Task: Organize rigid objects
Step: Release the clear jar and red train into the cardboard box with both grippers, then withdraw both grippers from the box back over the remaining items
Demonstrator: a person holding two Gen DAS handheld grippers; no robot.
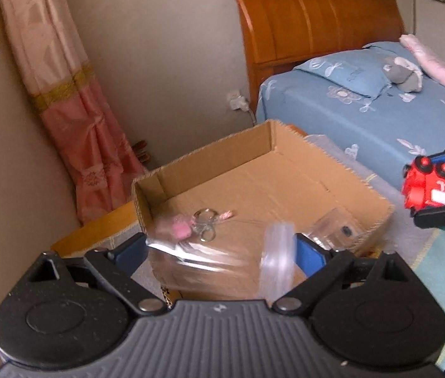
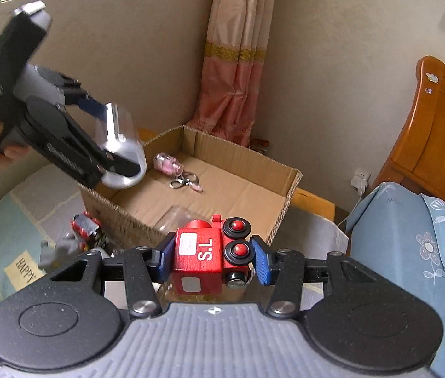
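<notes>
An open cardboard box [image 1: 285, 145] [image 2: 288, 186] sits on the floor mat. Inside lie a pink keychain with metal rings [image 1: 197, 225] [image 2: 175, 170] and a small clear plastic case [image 1: 332, 226] [image 2: 172, 217]. My left gripper [image 1: 219, 252] [image 2: 118, 145] is shut on a clear plastic container [image 1: 222, 258] [image 2: 121, 151], held above the box's near edge. My right gripper [image 2: 211, 256] [image 1: 436, 189] is shut on a red toy train [image 2: 210, 258] [image 1: 427, 186], held above the box's right side.
A red and grey toy robot [image 2: 77, 236] lies on the mat beside the box. A bed with blue bedding [image 1: 380, 107] and wooden headboard [image 1: 310, 15] stands to the right. A pink curtain [image 1: 65, 94] hangs in the corner behind the box.
</notes>
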